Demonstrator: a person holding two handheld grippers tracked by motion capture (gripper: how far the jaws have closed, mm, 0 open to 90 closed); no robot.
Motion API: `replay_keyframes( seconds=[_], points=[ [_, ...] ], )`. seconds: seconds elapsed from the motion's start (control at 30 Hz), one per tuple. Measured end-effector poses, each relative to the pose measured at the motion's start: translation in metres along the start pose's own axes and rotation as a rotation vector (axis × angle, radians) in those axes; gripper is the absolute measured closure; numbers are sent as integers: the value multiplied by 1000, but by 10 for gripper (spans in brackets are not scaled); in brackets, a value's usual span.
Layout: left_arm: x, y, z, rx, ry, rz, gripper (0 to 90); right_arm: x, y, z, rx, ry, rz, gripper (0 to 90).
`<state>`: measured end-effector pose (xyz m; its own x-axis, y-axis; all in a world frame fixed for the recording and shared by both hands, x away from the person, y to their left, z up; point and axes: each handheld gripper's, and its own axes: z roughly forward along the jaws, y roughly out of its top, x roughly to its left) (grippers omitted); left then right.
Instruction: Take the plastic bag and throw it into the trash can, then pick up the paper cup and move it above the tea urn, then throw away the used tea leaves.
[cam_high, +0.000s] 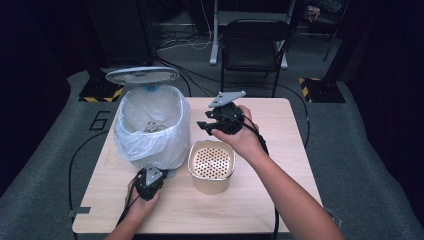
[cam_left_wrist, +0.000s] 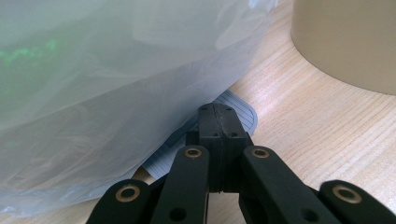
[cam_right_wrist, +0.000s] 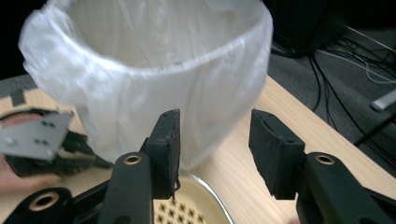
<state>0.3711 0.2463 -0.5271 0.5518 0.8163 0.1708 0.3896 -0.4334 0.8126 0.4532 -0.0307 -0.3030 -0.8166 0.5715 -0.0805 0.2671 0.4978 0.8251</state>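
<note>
- On the table (cam_high: 280, 165), the bin (cam_high: 152, 127) stands lid up, left of the strainer (cam_high: 211, 172).
- Left gripper (cam_left_wrist: 217, 122), jaws closed, presses the pedal (cam_left_wrist: 233, 112); slipping off would likely drop the lid (cam_high: 142, 75).
- Right gripper (cam_right_wrist: 215, 149) hovers open, empty, over the strainer.

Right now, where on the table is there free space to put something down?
The right part of the table, beyond the beige container, is bare, and so is the near edge. It is crowded at the left: the bin, the left gripper at its pedal and the container stand close together.
</note>
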Motion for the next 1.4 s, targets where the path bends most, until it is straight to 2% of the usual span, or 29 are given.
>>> replay_keyframes(
  seconds=[0.07, 0.2, 0.53, 0.93, 1.13, 1.17, 1.23, 1.4],
  points=[
    [0, 0, 0, -5, 3, -3, 900, -4, -11, 0, 23, -11, -14, 581],
    [0, 0, 0, 4, 0, 5, 900, -9, -32, 2, 39, -9, 37, 614],
    [0, 0, 0, 1, 3, 7, 900, -17, -73, 6, 67, -21, 68, 641],
    [0, 0, 0, 1, 2, 4, 900, -23, -104, 6, 65, -39, 124, 578],
    [0, 0, 0, 3, 2, 9, 900, -26, -118, 11, 70, -29, 159, 561],
    [0, 0, 0, 2, 1, 8, 900, -26, -119, 12, 72, -26, 173, 563],
    [0, 0, 0, 2, 1, 9, 900, -27, -122, 14, 74, -19, 169, 577],
    [0, 0, 0, 3, 0, 4, 900, -29, -126, 18, 95, -25, 186, 675]
  ],
)
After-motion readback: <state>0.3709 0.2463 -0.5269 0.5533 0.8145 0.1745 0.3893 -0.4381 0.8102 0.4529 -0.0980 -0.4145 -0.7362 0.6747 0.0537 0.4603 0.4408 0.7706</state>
